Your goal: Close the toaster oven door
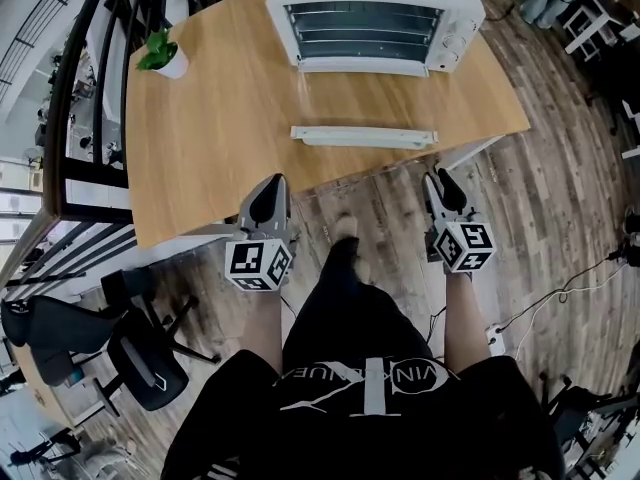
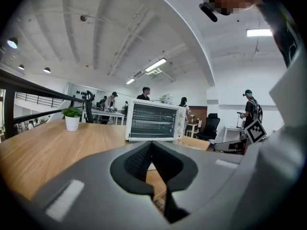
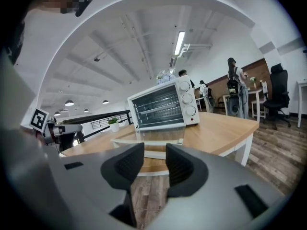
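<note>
At the far side of the table (image 1: pixel 230 118): oven (image 1: pixel 375 18), its door (image 1: pixel 363 136) dropped open, lying flat toward me. Plant (image 1: pixel 163 53) at far left. My grippers hang off the near edge, clear of the door. Left gripper (image 1: pixel 271 186): jaws together, empty. Right gripper (image 1: pixel 439 180): jaws slightly apart, nothing between.
</note>
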`<state>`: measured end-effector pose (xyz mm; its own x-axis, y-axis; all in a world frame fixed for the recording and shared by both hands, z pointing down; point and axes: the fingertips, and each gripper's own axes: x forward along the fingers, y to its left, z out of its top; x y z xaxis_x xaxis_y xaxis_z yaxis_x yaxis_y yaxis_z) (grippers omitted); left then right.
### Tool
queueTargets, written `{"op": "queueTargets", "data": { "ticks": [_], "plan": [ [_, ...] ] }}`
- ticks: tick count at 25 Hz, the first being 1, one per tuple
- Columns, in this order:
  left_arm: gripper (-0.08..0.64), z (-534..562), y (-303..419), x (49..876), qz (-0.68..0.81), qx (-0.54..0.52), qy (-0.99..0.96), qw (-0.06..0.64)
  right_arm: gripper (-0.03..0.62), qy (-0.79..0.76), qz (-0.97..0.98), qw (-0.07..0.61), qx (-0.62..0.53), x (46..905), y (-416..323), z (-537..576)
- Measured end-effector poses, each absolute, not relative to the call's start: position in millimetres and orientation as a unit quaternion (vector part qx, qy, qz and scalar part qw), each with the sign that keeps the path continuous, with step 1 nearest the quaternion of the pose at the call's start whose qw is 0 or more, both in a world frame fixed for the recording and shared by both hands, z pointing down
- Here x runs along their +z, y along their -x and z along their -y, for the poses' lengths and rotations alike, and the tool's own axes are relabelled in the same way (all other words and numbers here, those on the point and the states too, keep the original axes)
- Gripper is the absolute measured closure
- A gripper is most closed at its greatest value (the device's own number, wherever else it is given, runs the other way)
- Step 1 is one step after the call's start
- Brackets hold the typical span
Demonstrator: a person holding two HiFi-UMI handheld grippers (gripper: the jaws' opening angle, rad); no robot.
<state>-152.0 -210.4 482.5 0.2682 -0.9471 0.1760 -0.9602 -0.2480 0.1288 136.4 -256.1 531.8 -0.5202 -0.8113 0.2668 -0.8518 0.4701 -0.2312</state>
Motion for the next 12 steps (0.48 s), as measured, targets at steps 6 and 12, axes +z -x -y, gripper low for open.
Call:
{"op": "queueTargets", "data": {
  "ticks": [6,12],
  "plan": [
    [0.55,233,156,498,0.607,0.032,-0.785,0.12,0.487,-0.484,0.854,0.072,0.176,544,-132,275],
    [0.55,248,149,514,0.598,0.046,-0.788,0.135,0.487,-0.489,0.848,0.086,0.187,561,-133,288]
  ]
}}
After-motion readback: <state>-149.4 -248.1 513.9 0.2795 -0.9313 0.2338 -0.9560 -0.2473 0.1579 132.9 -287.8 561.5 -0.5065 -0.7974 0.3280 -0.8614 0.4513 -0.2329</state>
